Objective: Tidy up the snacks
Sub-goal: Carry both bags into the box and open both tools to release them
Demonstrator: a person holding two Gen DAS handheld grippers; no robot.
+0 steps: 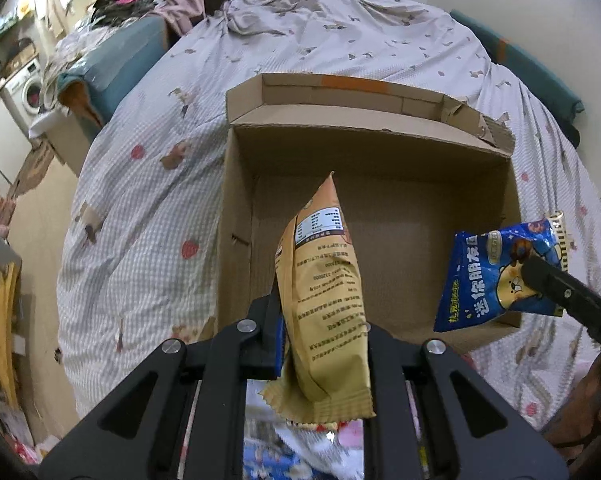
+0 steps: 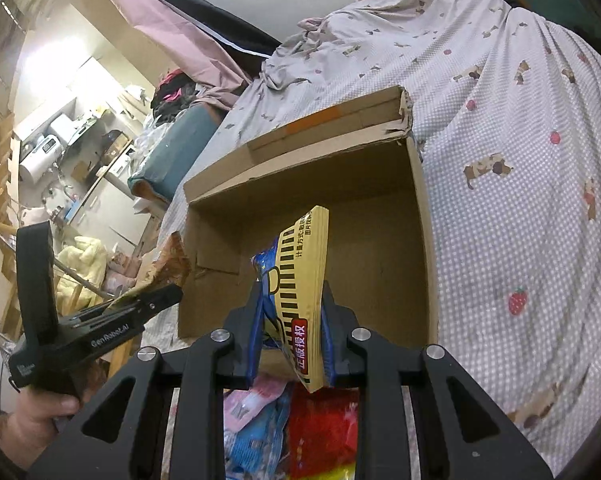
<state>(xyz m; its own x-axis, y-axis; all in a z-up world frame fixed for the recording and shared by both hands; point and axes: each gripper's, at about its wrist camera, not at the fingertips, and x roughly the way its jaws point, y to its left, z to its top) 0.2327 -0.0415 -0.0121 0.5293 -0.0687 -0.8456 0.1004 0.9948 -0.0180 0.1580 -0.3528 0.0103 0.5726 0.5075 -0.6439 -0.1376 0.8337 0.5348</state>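
An open cardboard box (image 1: 236, 208) lies on the bed, its inside bare; it also shows in the right wrist view (image 2: 420, 220). My left gripper (image 1: 320, 336) is shut on a tan snack packet (image 1: 324, 300), held upright over the box's near edge. My right gripper (image 2: 290, 320) is shut on a blue and yellow snack packet (image 2: 300, 280) above the box's near edge. That blue packet (image 1: 496, 276) and the right gripper (image 1: 540, 276) show at the right of the left wrist view. The left gripper (image 2: 168, 292) with its tan packet (image 2: 172, 260) shows at left in the right wrist view.
The box rests on a white checked bedsheet (image 1: 140, 240) with strawberry prints. Several loose snack packets (image 2: 300, 428) lie below the grippers. A teal cushion (image 1: 116, 68) and cluttered furniture stand left of the bed.
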